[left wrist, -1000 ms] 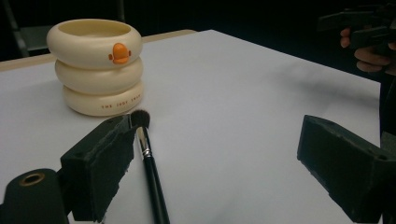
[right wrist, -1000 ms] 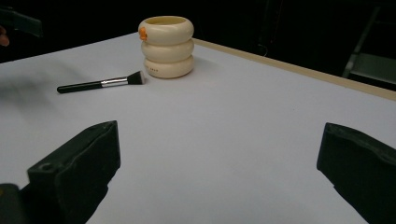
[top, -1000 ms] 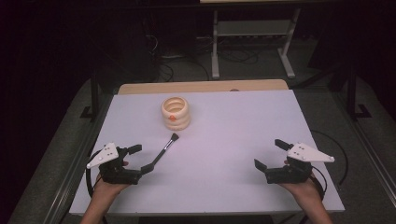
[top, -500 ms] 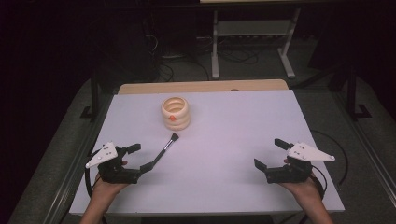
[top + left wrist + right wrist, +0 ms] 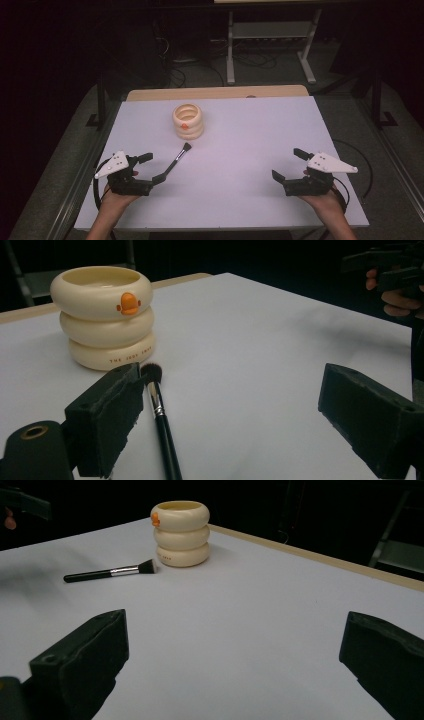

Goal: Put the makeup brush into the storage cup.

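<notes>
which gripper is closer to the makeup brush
Left. The left gripper sits open right at the handle end of the makeup brush, its jaws either side of it. The right gripper is open far across the table.

A broad white rectangular table top (image 5: pixel 240 165) lies under dim light, with a pale wooden strip (image 5: pixel 215 93) along its far edge. Left of the middle and toward the far side stands a cream ceramic cup shaped like three stacked rings (image 5: pixel 188 121), upright and open at the top. A small orange duck-bill mark (image 5: pixel 127 303) sits on its upper ring, and a line of fine dark lettering runs round the lowest ring. Beyond the table, a light grey metal stand (image 5: pixel 270 35) rests on the grey carpeted floor (image 5: pixel 350 90), with dark cables (image 5: pixel 185 75) lying loose just beside it
</notes>
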Demonstrator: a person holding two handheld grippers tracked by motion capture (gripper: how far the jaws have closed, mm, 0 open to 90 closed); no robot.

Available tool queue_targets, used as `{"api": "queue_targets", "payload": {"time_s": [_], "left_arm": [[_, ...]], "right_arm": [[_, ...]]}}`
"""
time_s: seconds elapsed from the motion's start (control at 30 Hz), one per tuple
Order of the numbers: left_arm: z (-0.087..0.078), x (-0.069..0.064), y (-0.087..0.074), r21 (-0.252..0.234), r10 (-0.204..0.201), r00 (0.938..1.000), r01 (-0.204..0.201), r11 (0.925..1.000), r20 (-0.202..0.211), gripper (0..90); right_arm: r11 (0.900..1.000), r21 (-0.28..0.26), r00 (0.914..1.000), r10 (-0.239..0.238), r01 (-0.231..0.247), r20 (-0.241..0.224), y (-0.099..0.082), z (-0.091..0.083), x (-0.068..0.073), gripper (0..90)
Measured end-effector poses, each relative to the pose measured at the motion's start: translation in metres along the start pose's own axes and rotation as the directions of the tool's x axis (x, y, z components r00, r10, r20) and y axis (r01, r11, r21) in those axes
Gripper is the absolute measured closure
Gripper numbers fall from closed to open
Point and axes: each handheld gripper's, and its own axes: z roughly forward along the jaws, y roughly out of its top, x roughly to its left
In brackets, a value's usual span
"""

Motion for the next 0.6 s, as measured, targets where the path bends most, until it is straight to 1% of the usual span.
{"api": "queue_targets", "payload": {"time_s": [0.07, 0.17, 0.3, 0.4, 0.6], "left_arm": [[0.001, -0.001, 0.002, 0.002, 0.008, 1.0, -0.008, 1.0, 0.0, 10.2], [0.003, 0.0, 0.004, -0.004, 0.003, 1.0, -0.003, 1.0, 0.003, 10.3], [0.006, 0.0, 0.007, -0.002, 0.008, 0.9999, -0.008, 1.0, 0.006, 10.2], [0.007, 0.0, 0.008, -0.008, 0.007, 0.9999, -0.006, 0.9999, 0.01, 10.2], [0.01, 0.002, 0.011, -0.001, 0.007, 0.9999, -0.007, 1.0, 0.015, 10.3]], "right_arm": [[1.0, 0.0, 1.0, 0.003, -0.003, -0.002, 0.0, 0.0, 0.0, 0.0], [1.0, -0.002, 1.0, 0.006, -0.006, -0.006, 0.001, 0.001, 0.0, 0.0], [1.0, -0.008, 1.0, 0.001, -0.001, 0.0, 0.002, 0.001, 0.0, 0.0], [0.9999, -0.005, 0.9999, 0.009, -0.009, 0.005, 0.002, 0.0, 0.0, 0.0], [1.0, -0.004, 1.0, 0.004, -0.004, 0.007, 0.001, 0.001, -0.002, 0.0]]}}
